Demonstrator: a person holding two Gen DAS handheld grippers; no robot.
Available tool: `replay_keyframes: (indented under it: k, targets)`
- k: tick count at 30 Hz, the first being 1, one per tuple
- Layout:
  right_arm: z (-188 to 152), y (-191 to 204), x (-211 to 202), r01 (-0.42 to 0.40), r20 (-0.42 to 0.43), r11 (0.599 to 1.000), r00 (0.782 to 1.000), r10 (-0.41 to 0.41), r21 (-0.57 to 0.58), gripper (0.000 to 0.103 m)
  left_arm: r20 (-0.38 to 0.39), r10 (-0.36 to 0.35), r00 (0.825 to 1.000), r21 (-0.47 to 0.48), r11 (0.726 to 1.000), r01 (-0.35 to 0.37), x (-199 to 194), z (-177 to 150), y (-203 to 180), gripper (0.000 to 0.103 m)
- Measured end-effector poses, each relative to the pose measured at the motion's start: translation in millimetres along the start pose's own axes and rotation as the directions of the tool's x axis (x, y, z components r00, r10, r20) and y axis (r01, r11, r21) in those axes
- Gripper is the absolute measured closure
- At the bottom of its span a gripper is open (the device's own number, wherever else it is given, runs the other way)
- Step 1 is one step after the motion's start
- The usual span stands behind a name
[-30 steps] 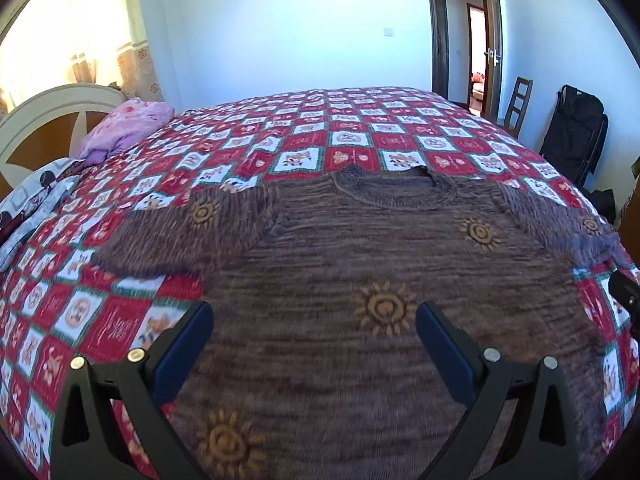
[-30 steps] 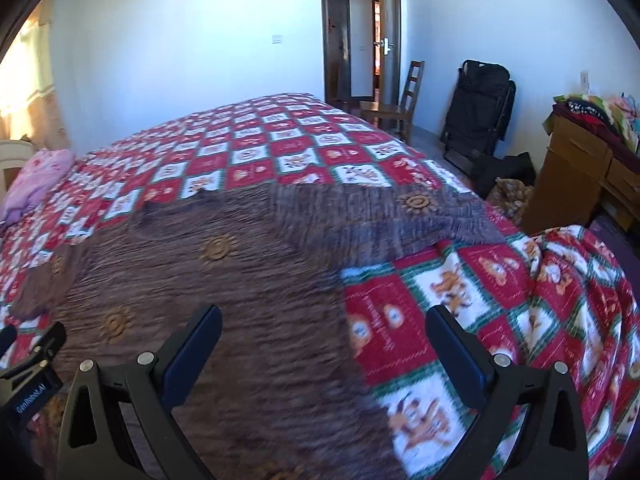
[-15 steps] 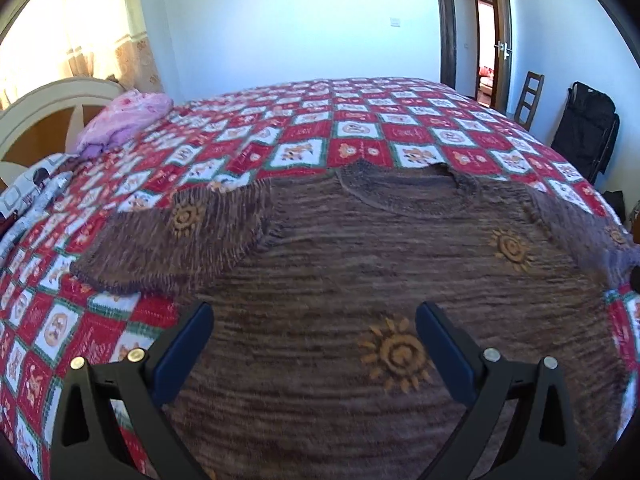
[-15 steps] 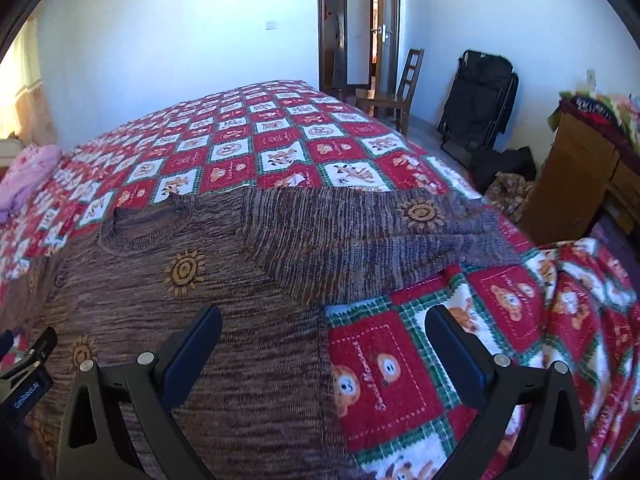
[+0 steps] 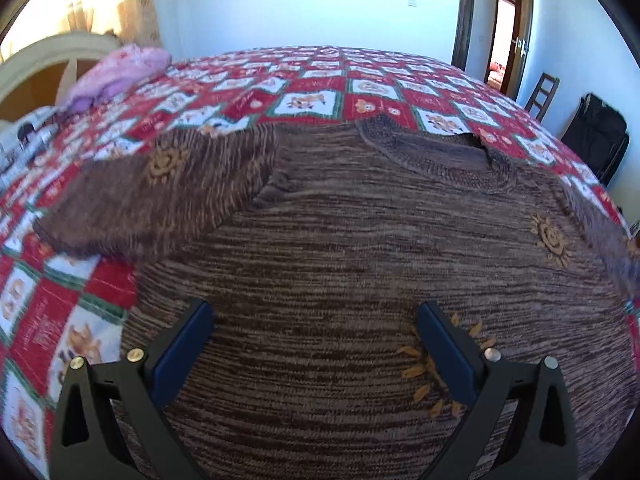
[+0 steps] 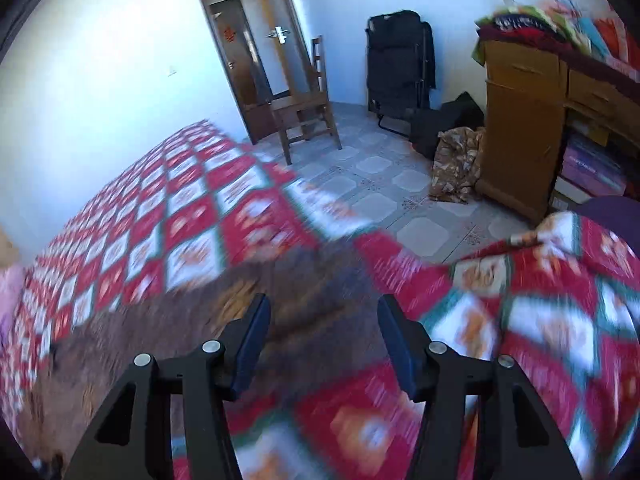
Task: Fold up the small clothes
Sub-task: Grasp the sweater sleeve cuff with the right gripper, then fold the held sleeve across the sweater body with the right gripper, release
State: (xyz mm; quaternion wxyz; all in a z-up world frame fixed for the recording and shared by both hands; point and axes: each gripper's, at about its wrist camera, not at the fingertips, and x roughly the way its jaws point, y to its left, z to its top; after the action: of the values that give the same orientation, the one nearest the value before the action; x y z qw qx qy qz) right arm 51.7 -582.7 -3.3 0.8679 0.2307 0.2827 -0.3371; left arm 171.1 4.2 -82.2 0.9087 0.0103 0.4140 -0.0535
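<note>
A brown knitted sweater (image 5: 360, 240) with orange sun motifs lies flat, front up, on the red patchwork bedspread (image 5: 312, 96). Its left sleeve (image 5: 160, 196) spreads out to the left and its neckline (image 5: 436, 152) faces away. My left gripper (image 5: 316, 336) is open and empty, low over the sweater's body. My right gripper (image 6: 324, 332) is open and empty, its jaws narrower than the left's, over the end of the sweater's right sleeve (image 6: 296, 288). The right wrist view is blurred by motion.
A pink garment (image 5: 120, 68) lies by the headboard (image 5: 40, 64). A wooden chair (image 6: 304, 116), a black folded chair (image 6: 400, 60), a wooden desk (image 6: 532, 120) piled with clothes and a heap of cloth (image 6: 456, 164) stand on the tiled floor beyond the bed's right edge.
The left gripper moved closer in over the sweater's body. The right gripper swung right and down to the right sleeve's end, and its jaws narrowed.
</note>
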Motion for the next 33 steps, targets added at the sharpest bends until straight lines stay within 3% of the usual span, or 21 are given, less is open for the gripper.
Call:
replay_keyframes:
  k: [6,8,9,10,11,13,14,17,22,27,33]
  targets:
    - [18.8,-16.5,70.5,-0.029,-0.179,0.997,0.983,0.04,0.065,0.046,0.007,0.017,1.0,0.018,1.0,-0.017,-0.4,-2.8,-5.3,0.0]
    - [17.6,-8.8,73.6,0.0,-0.153,1.0,0.988,0.0,0.003,0.046,0.008,0.008,1.0,0.012,1.0,-0.008,0.8,-1.0,-3.2,0.0]
    - [16.8,-4.4,74.4,0.017,-0.153,0.999,0.988,-0.022,-0.03,0.051,0.008,0.004,1.0,0.009,1.0,-0.004,1.0,-0.7,-2.8,0.0]
    - [15.6,0.2,74.7,0.039,-0.149,0.997,0.988,-0.049,-0.067,0.061,0.009,0.002,1.0,0.008,1.0,-0.002,1.4,-0.2,-2.3,0.0]
    - [14.4,2.7,74.2,0.055,-0.142,0.992,0.987,-0.071,-0.111,0.064,0.009,0.002,1.0,0.008,1.0,-0.002,1.2,-0.4,-2.2,0.0]
    - [13.7,4.8,70.8,0.033,-0.148,0.988,0.987,-0.056,-0.15,0.084,0.01,0.003,1.0,0.009,1.0,-0.003,1.3,-0.3,-2.1,0.0]
    - [14.1,2.8,69.3,0.012,-0.16,0.988,0.986,-0.036,-0.151,0.087,0.011,0.001,1.0,0.008,1.0,-0.002,1.2,-0.4,-1.7,0.0]
    - [19.4,-2.2,60.7,-0.006,-0.171,0.993,0.985,-0.015,-0.122,0.09,0.012,-0.005,1.0,0.004,1.0,0.005,1.2,-0.4,-1.2,0.0]
    - [46.1,10.0,17.0,-0.067,-0.096,0.995,0.994,0.06,-0.071,0.09,0.017,-0.014,1.0,-0.001,1.0,0.014,1.2,-0.4,-0.3,0.0]
    - [54.8,76.6,-33.8,-0.151,-0.058,0.974,0.988,0.143,-0.171,0.09,0.025,-0.024,0.999,-0.008,1.0,0.024,0.7,-0.7,0.8,0.0]
    - [7.0,200.6,-72.0,-0.298,-0.088,0.889,0.954,0.285,-0.349,0.09,0.041,-0.051,0.998,-0.026,0.998,0.052,-0.8,-1.4,5.2,0.0]
